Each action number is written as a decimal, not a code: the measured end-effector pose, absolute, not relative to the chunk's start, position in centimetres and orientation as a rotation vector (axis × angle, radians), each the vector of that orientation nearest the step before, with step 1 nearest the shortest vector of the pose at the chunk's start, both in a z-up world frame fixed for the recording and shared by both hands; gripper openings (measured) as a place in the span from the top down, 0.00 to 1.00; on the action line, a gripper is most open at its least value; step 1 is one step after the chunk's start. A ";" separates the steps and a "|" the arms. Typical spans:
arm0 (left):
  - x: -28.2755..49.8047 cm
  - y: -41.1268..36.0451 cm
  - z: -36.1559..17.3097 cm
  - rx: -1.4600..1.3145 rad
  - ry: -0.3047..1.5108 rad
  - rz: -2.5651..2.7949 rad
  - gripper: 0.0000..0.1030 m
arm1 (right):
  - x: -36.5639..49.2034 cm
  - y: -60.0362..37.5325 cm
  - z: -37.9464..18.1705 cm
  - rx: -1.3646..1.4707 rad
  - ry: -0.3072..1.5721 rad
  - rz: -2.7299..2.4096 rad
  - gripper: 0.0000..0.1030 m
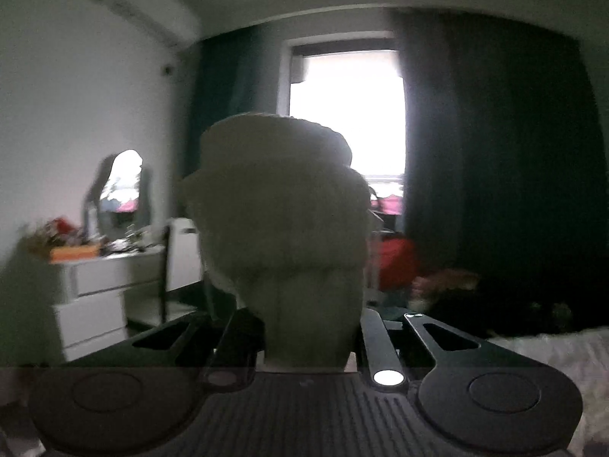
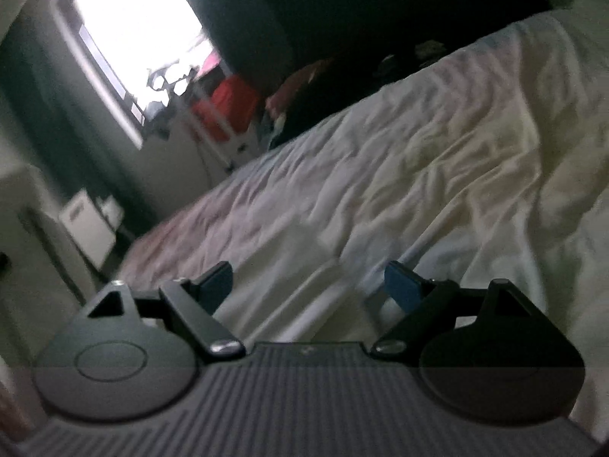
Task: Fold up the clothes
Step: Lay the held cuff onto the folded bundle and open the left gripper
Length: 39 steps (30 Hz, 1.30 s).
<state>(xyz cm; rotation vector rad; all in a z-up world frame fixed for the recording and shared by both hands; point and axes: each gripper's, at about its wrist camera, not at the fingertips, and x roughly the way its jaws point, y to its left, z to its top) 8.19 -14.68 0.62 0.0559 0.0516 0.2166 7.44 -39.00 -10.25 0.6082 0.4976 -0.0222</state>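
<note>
Above, your left gripper (image 1: 312, 342) is raised level toward the window (image 1: 346, 114), its jaws clamped on a bunched pale garment (image 1: 281, 221) that fills the view. Your right gripper (image 2: 308, 285) tilts over the white bedsheet (image 2: 418, 152), blue pads (image 2: 399, 285) spread wide, holding nothing.

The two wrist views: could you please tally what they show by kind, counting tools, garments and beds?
Tools: 2 (left tool shut on the cream garment, right tool open above the bed)
Garments: 1 (cream garment)
Beds: 1 (bed, white wrinkled sheet)
Total: 4
</note>
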 end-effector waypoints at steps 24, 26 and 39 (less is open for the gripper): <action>11.1 -19.9 -12.0 0.187 0.620 -0.204 0.21 | 10.5 -42.7 -13.4 0.835 0.501 0.172 0.13; 10.5 -18.1 -11.6 0.166 0.669 -0.219 0.21 | 10.5 -42.7 -13.3 0.845 0.494 0.175 0.13; 1.9 -9.2 -8.3 0.113 0.610 -0.328 0.17 | 8.9 -41.7 -13.0 0.708 0.419 -0.009 0.13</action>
